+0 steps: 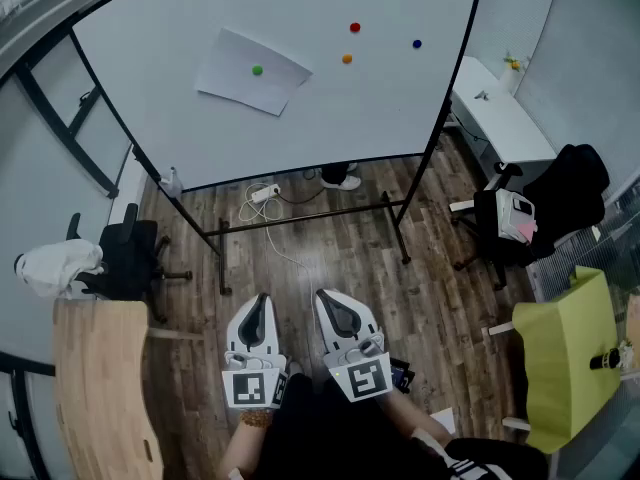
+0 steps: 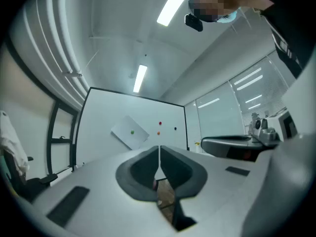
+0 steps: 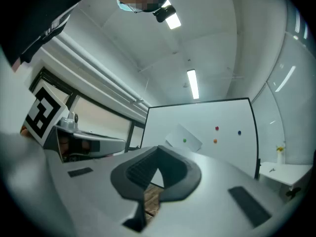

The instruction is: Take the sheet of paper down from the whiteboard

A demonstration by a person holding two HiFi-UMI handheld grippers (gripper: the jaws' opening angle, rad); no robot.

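sheet of paper (image 1: pixel 235 80) sits tilted at the upper left of the whiteboard (image 1: pixel 390 118), pinned by a green magnet (image 1: pixel 257 70). left tongs (image 1: pixel 259 306) and right tongs (image 1: pixel 333 303) are side by side, well short of the whiteboard. both are fully closed and hold nothing.

Open wood floor (image 1: pixel 335 268) leads to the whiteboard (image 1: pixel 300 108), between the left office chair (image 1: pixel 128 253) and the right office chair (image 1: pixel 545 208).

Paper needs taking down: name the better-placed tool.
Probably left: the paper hangs on the whiteboard's left side, nearer the left tool; the right tool sits further right. Both are shut, empty.
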